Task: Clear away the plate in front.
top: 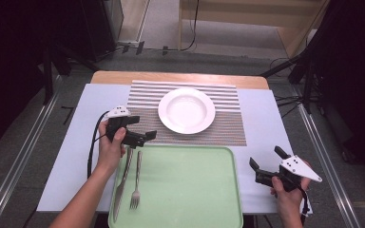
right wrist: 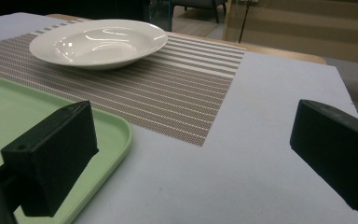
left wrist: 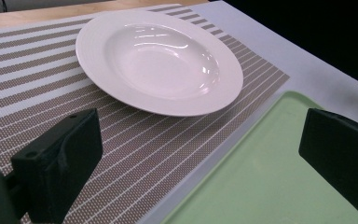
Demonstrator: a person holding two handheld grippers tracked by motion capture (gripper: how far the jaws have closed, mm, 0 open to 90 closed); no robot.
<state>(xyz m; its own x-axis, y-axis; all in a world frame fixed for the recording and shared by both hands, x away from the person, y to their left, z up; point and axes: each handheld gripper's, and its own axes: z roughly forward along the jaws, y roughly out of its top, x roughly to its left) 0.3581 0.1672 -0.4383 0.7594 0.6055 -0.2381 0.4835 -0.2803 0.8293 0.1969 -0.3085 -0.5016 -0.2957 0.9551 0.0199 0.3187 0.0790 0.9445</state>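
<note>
Left gripper (top: 140,138): sits around 9 o'clock from the middle of the bench, right at the far-left corner of the tray, above the handle ends of the cutlery. Jaws are spread wide with nothing between them; in the left gripper view they frame the placemat and the tray corner.

Right gripper (top: 266,164): down at about 4 o'clock, just off the tray's right edge, over the bare pale sheet. Jaws also wide apart and empty, pointing up toward the mat.

Knife (top: 122,183): lying flat in the tray along its left side, handle toward 12 o'clock, blade toward 6. Its handle end is just under the left gripper; can't tell if anything touches it.

Fork (top: 136,183): right beside the knife on its 3 o'clock side, roughly parallel, tines pointing to 6 o'clock.

Tray (top: 190,190): light green, rounded corners, at the 6 o'clock edge of the bench, bare apart from the two pieces of cutlery.

Plate (top: 187,110): white deep plate, empty, sitting on the mat at roughly 12 o'clock from the tray.

Placemat (top: 228,123): brown and white stripes, under the plate, its near edge just beside the tray's far rim.

Bench (top: 73,142): covered with a pale sheet, wooden strip showing at the far edge.
</note>
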